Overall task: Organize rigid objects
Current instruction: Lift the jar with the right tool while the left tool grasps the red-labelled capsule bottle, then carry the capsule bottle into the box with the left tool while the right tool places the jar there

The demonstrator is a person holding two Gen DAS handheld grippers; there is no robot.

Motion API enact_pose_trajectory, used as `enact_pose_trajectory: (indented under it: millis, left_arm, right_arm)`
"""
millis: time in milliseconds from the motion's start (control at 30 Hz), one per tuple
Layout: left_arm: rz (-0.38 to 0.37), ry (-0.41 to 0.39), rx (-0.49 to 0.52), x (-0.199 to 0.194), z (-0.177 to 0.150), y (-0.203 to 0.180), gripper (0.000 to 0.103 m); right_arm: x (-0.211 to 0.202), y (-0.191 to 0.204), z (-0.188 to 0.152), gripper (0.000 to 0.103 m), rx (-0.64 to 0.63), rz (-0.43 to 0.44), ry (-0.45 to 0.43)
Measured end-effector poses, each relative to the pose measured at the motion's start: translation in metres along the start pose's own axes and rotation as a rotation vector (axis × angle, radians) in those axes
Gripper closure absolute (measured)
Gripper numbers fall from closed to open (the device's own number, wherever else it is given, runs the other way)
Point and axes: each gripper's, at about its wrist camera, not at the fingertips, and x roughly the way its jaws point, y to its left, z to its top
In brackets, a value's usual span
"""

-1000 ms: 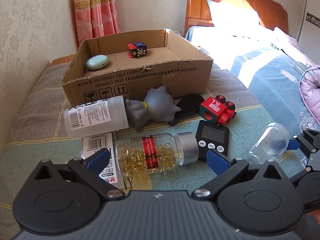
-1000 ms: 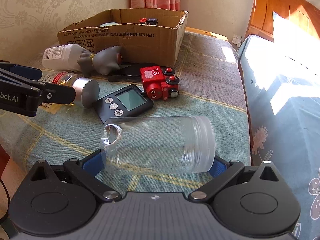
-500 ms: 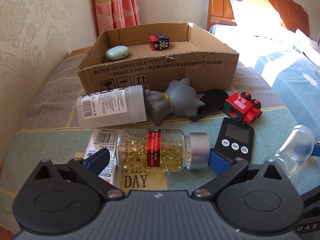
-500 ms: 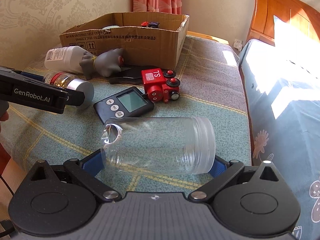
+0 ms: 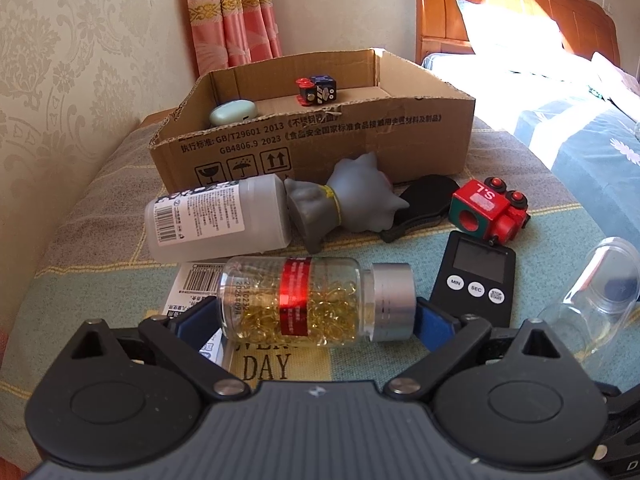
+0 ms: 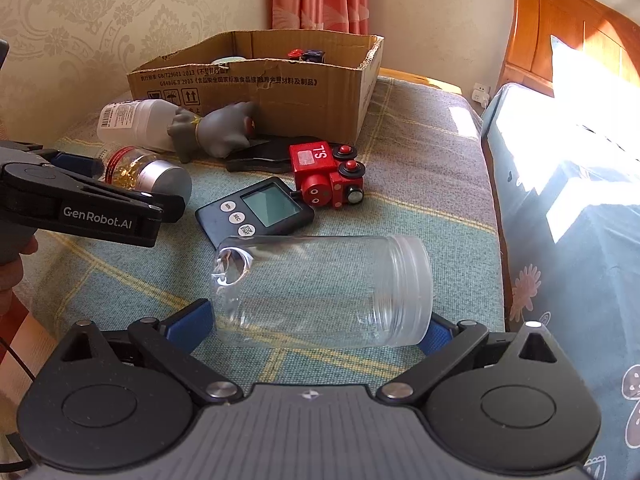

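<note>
Widely spread, the left gripper [image 5: 316, 322] is closing its blue pads around the capsule bottle [image 5: 316, 300], which lies on its side between them: one pad sits at the glass base at nine o'clock, the other at the silver cap at three o'clock. Both pads look to be at the bottle's ends, but firm pressure cannot be told. The bottle rests on the striped cloth [image 5: 80, 272], partly over a flat white packet [image 5: 192, 284].

The right gripper [image 6: 320, 330] straddles the clear plastic jar [image 6: 320, 290], also lying sideways, its base toward nine o'clock and its threaded mouth toward three o'clock. The blue pads meet both ends; whether they squeeze it or only bracket it cannot be told.

Toward twelve o'clock from the capsule bottle lie a white bottle [image 5: 216, 220] and a grey toy figure [image 5: 344, 208], touching each other. Beyond them stands the cardboard box [image 5: 320, 136]. At two o'clock are the black timer [image 5: 474, 280] and red toy train [image 5: 486, 208].
</note>
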Motion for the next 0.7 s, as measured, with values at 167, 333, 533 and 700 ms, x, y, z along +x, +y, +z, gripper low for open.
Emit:
enact_pose_trajectory:
  millis: [167,333,533,700]
  left_arm:
    - [0.002,-0.013,0.014,-0.001,0.000,-0.001,0.005]
    - [0.001,-0.028,0.024,-0.002,0.000,-0.001,0.005]
    - [-0.010,-0.027,0.027,-0.003,0.000,0.000,0.008]
    - [-0.019,-0.024,0.024,-0.002,0.000,0.002,0.009]
  right_arm:
    - [-0.005,0.000,0.008,0.000,0.012,-0.027,-0.023]
    - [-0.004,0.006,0.013,0.000,-0.024,-0.063,-0.028]
    - [-0.004,0.011,0.017,0.003,-0.043,-0.078,-0.018]
    - [-0.005,0.012,0.019,0.010,-0.058,-0.103,-0.012]
